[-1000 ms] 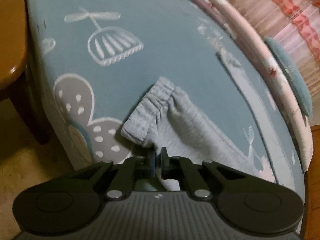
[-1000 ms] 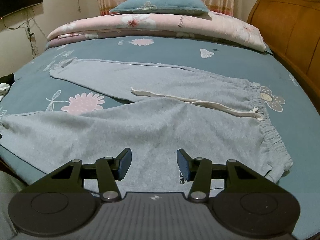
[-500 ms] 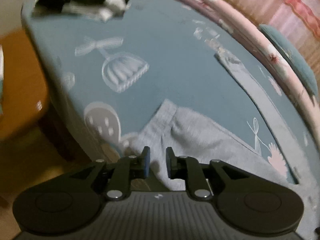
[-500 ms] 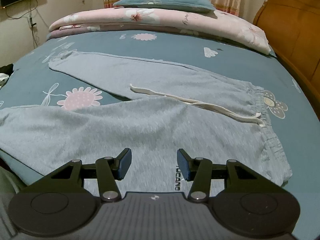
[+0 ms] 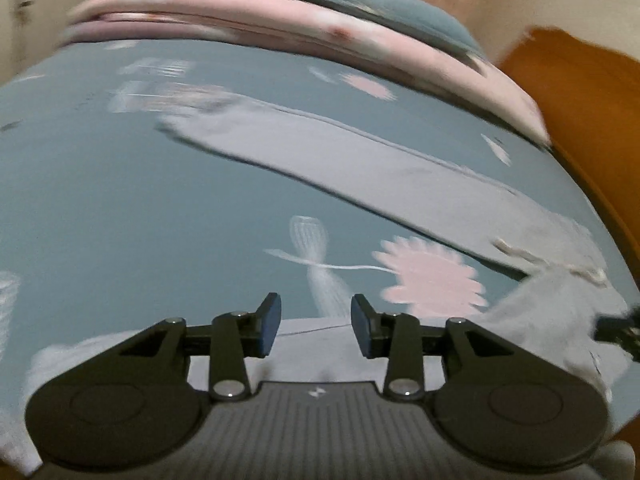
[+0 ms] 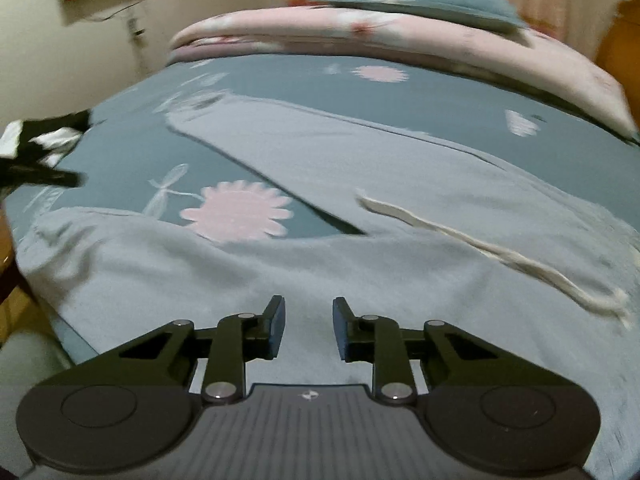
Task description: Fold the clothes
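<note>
Grey sweatpants [image 6: 360, 168] lie spread on the blue patterned bedsheet [image 6: 440, 96], one leg running to the far left, the other along the near edge. A cream drawstring [image 6: 492, 252] trails across the waist area. The far leg [image 5: 360, 160] shows again in the left wrist view, with the near leg under my left gripper [image 5: 316, 326], which is open and holds nothing. My right gripper [image 6: 309, 326] hovers open over the near leg, nothing between its fingers. Both views are blurred.
A folded pink quilt [image 6: 400, 36] with a blue pillow [image 6: 420, 0] on it lies at the far end of the bed. A wooden headboard [image 5: 580, 112] stands to the right. Black-and-white clothes [image 6: 44, 140] sit at the bed's left edge.
My left gripper has let go of the pant leg cuff, opened, and swung right to face across the bed. The right gripper has shifted left and stays open.
</note>
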Available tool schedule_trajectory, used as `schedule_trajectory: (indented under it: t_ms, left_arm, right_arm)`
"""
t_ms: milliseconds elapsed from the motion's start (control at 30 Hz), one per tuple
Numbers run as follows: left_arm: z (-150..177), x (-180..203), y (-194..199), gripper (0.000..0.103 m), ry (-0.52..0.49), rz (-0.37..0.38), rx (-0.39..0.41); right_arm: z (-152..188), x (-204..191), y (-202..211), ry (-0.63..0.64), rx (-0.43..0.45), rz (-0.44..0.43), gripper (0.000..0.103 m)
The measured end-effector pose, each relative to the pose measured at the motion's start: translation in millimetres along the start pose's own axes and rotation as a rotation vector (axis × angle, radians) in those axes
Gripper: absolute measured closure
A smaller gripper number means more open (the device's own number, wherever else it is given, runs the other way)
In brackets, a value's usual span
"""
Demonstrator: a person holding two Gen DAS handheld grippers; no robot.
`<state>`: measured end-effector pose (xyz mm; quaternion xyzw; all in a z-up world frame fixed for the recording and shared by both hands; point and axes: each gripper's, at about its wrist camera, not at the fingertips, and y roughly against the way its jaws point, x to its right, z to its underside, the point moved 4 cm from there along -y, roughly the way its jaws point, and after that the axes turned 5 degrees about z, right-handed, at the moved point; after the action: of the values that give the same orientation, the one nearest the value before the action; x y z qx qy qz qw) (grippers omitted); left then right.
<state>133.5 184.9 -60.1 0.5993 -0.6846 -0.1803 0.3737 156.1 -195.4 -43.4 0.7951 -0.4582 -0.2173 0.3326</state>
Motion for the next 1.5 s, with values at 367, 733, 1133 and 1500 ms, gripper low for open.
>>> schedule_trajectory:
  t_ms: [367,733,1133,1500]
  left_arm:
    - [7.6,46.8,-85.3,0.064,-0.157,0.098,-0.087]
    - [33.1,47.0,-84.7,0.063,-0.284,0.112,-0.124]
    - [42.8,47.9,-84.3,0.061,-0.325,0.103,-0.096]
    - [43.9,48.0,-85.6,0.056,-0.357,0.120,-0.095]
  right_arm:
    - [-53.2,-4.3,-73.9,0.215,-0.054,-0.010,0.078]
    - [-59.9,-51.7,-107.9,0.661,-0.089,-0.195,0.069]
    - [-78.2,-61.6,-138.6,0.593,-0.134,-0.348,0.062]
    - [-45.5,-61.8,-142.3,0.720,-0.234,-0.376,0.060]
